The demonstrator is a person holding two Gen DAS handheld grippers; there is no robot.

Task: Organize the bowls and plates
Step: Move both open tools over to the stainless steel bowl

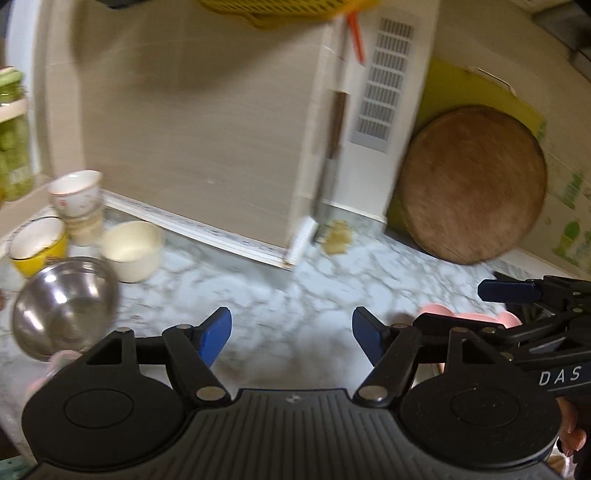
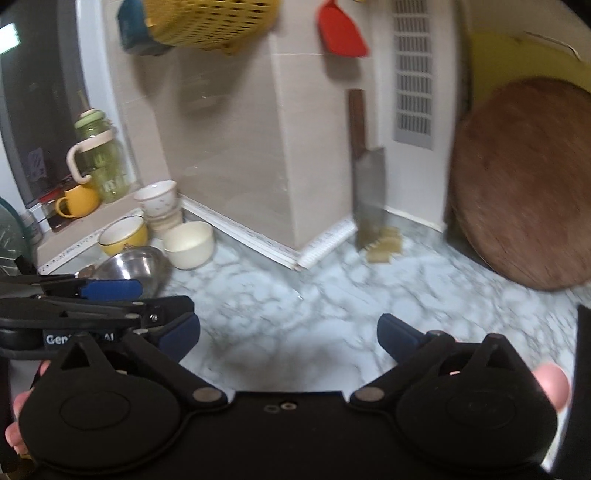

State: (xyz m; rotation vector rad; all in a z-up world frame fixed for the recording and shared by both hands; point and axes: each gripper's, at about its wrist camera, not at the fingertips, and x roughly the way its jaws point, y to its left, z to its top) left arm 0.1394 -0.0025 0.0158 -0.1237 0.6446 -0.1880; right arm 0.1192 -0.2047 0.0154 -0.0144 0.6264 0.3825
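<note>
Over the marble counter point(image 1: 295, 291), my left gripper point(image 1: 291, 339) is open with nothing between its blue pads. To its left stand a steel bowl point(image 1: 64, 306), a cream bowl point(image 1: 131, 249), a yellow bowl point(image 1: 37, 243) and stacked white patterned bowls point(image 1: 75, 195). A pink dish point(image 1: 476, 318) lies at the right, mostly hidden behind the right gripper's finger point(image 1: 508, 290). In the right wrist view my right gripper point(image 2: 288, 336) stands wide open over bare counter, holding nothing. The steel bowl point(image 2: 129, 264), cream bowl point(image 2: 188, 242) and yellow bowl point(image 2: 123, 234) sit at its far left.
A round wooden board point(image 2: 517, 184) leans on the wall at the right. A cleaver point(image 2: 369, 192) stands against the tiled corner with a sponge point(image 2: 384, 245) at its foot. A green jar point(image 2: 99, 155) and yellow mug point(image 2: 79, 201) sit on the sill. A yellow basket point(image 2: 210, 22) hangs above.
</note>
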